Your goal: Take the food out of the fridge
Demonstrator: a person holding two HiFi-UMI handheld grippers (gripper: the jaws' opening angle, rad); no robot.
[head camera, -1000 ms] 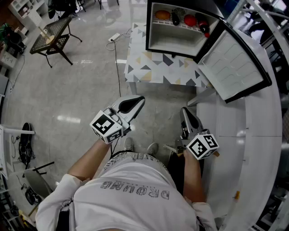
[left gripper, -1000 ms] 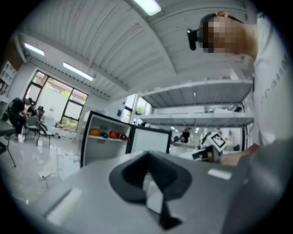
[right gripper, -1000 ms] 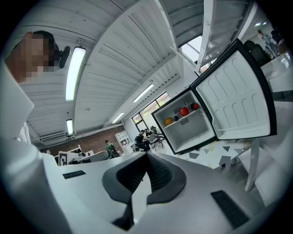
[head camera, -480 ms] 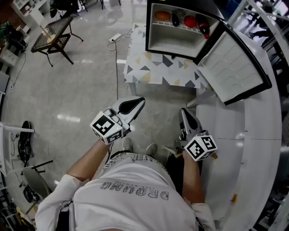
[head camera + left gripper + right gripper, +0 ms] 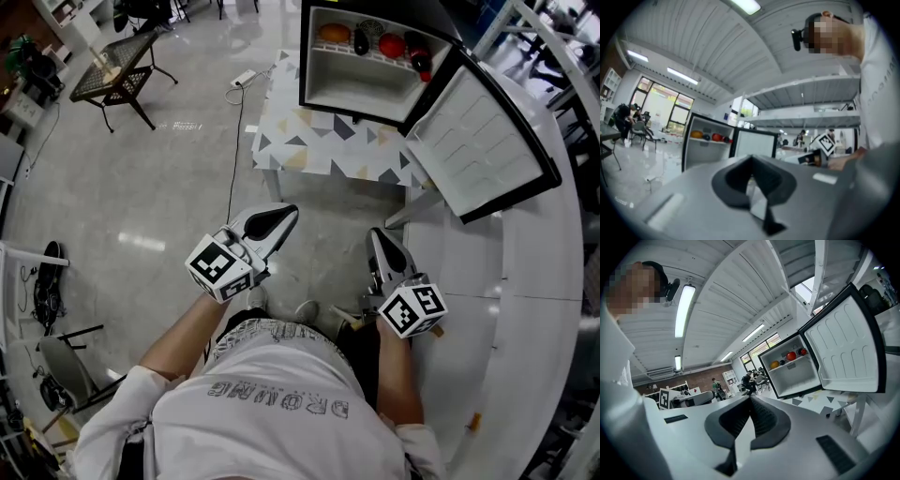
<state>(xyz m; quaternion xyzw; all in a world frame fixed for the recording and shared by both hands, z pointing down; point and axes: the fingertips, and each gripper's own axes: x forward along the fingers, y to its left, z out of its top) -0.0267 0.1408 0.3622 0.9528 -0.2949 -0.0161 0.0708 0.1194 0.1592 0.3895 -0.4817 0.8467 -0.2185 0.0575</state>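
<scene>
The small black fridge stands open on a low table, its door swung out to the right. On its upper shelf lie an orange fruit, a dark item, a red fruit and a dark red item. My left gripper and right gripper are both shut and empty, held level well short of the fridge. The left gripper view has the left gripper below the fridge. In the right gripper view, the right gripper points toward the fridge.
The fridge sits on a low table with a triangle pattern. A white curved counter runs along the right. A cable crosses the floor on the left, and a dark chair stands at the far left.
The person has edged forward, so the fridge and table sit a little further left in the head view. The left gripper moved slightly ahead. Both grippers stayed shut.
</scene>
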